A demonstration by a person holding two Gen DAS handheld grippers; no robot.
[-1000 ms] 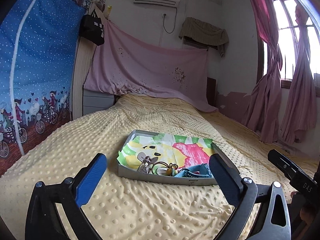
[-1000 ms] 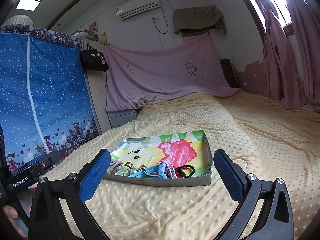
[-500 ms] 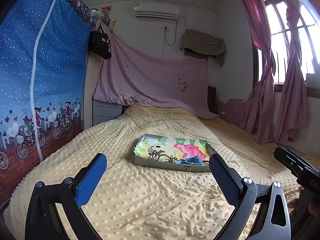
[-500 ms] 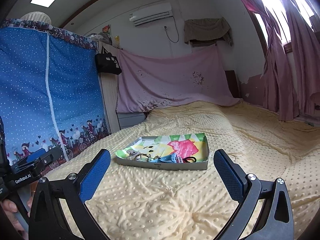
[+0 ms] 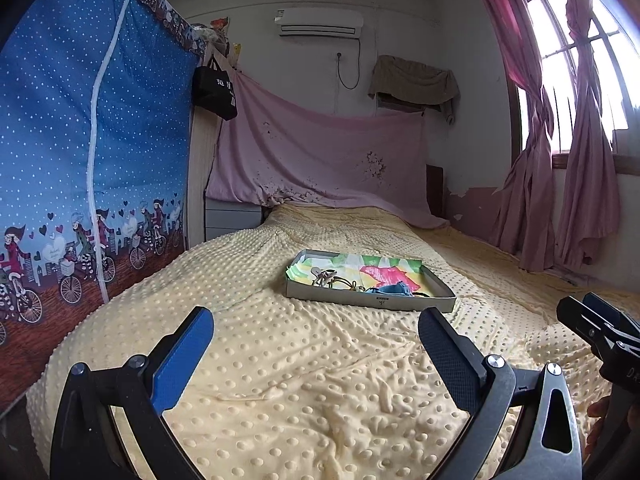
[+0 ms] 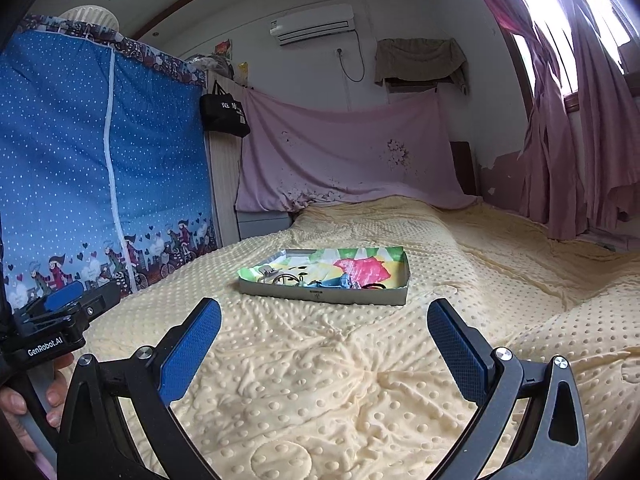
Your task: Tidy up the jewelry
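A shallow grey cardboard tray lined with bright printed paper lies in the middle of the bed. Along its near side sits a small pile of jewelry: a metal hair clip, cords, a blue strap and a black ring. My left gripper is open, well short of the tray, with nothing between its fingers. My right gripper is open too, held back from the tray and empty. Each gripper shows at the edge of the other's view.
A yellow dotted blanket covers the bed. A blue fabric wardrobe stands along the left side. A pink sheet hangs behind the bed and pink curtains at the right. A hand holds the left gripper's handle.
Both grippers have drawn back from the tray, which now looks smaller and farther away. Both stay open and empty. The tray and its contents have not moved.
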